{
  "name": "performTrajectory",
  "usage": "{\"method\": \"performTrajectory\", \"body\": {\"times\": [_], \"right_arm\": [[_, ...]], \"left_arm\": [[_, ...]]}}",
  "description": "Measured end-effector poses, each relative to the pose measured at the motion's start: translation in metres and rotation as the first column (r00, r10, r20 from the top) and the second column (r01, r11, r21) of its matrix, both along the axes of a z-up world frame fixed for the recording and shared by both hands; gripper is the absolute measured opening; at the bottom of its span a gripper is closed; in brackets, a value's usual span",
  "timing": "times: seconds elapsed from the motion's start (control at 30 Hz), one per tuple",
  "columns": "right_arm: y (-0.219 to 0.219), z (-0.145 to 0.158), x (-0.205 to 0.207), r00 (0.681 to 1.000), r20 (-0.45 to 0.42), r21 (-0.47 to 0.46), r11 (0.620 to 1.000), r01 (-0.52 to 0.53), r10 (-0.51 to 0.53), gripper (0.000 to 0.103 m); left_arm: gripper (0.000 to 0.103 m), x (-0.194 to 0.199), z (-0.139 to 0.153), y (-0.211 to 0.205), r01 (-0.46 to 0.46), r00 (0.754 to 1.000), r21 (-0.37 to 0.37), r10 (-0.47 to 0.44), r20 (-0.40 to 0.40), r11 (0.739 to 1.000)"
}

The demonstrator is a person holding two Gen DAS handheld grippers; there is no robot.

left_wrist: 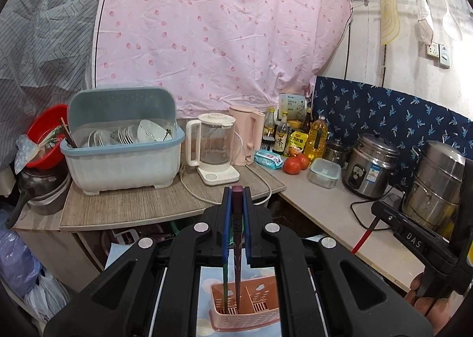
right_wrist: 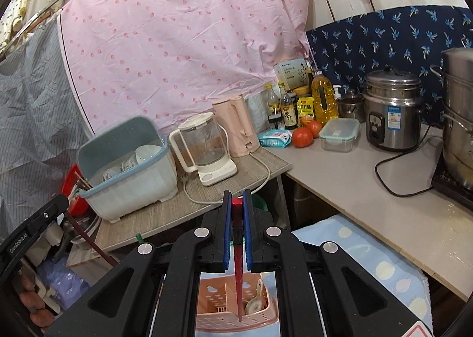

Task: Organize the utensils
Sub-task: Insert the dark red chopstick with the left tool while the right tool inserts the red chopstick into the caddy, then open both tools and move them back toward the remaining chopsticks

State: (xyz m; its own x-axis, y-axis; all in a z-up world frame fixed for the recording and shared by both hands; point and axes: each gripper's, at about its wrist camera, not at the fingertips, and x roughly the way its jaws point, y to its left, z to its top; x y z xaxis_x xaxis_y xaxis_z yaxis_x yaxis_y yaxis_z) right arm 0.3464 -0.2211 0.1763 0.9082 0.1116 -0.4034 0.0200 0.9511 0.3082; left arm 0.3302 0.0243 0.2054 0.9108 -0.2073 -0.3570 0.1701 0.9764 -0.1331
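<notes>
My left gripper (left_wrist: 236,192) is shut on a dark purple chopstick (left_wrist: 236,236) that points down into the left compartment of a pink perforated utensil holder (left_wrist: 245,319); a second greenish stick stands beside it there. My right gripper (right_wrist: 237,198) is shut on a red chopstick (right_wrist: 239,277) whose tip hangs over the same pink holder (right_wrist: 212,301). A white spoon (right_wrist: 254,304) lies in the holder's right compartment. The right gripper's body (left_wrist: 414,236) shows in the left wrist view, and the left gripper's body (right_wrist: 32,227) shows in the right wrist view.
The holder stands on a blue dotted cloth (right_wrist: 369,260). Behind are a dish rack (left_wrist: 118,141) with bowls and chopsticks, a glass kettle (left_wrist: 214,147), a pink kettle (left_wrist: 245,135), bottles, tomatoes (left_wrist: 295,164), a lidded container (left_wrist: 324,172), a rice cooker (left_wrist: 369,168) and a steel pot (left_wrist: 434,189).
</notes>
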Motion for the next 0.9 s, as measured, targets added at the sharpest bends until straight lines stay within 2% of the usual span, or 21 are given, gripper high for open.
{"method": "performTrajectory", "body": {"times": [0.33, 0.63, 0.73, 0.8, 0.9], "right_arm": [[-0.01, 0.037, -0.007, 0.996, 0.091, -0.014, 1.0, 0.028, -0.026, 0.007], [0.008, -0.013, 0.007, 0.999, -0.035, -0.049, 0.998, -0.027, 0.026, 0.007], [0.013, -0.019, 0.004, 0.999, -0.042, -0.069, 0.997, -0.026, 0.023, 0.014], [0.014, -0.017, 0.0, 0.999, -0.039, -0.072, 0.997, -0.028, 0.025, 0.016], [0.014, -0.014, -0.009, 0.999, -0.034, -0.071, 0.997, -0.027, 0.025, 0.019]], "left_arm": [[0.007, 0.006, 0.0, 0.003, -0.003, 1.0, -0.005, 0.003, 0.005, 1.0], [0.007, 0.007, -0.016, 0.002, -0.008, 1.0, 0.002, 0.008, -0.026, 1.0], [0.019, 0.004, -0.017, 0.004, -0.018, 1.0, 0.004, 0.018, -0.023, 1.0], [0.042, 0.0, -0.017, 0.007, -0.024, 1.0, -0.002, 0.024, -0.02, 1.0], [0.049, -0.009, -0.016, 0.01, -0.032, 0.999, -0.003, 0.032, -0.009, 0.999]]}}
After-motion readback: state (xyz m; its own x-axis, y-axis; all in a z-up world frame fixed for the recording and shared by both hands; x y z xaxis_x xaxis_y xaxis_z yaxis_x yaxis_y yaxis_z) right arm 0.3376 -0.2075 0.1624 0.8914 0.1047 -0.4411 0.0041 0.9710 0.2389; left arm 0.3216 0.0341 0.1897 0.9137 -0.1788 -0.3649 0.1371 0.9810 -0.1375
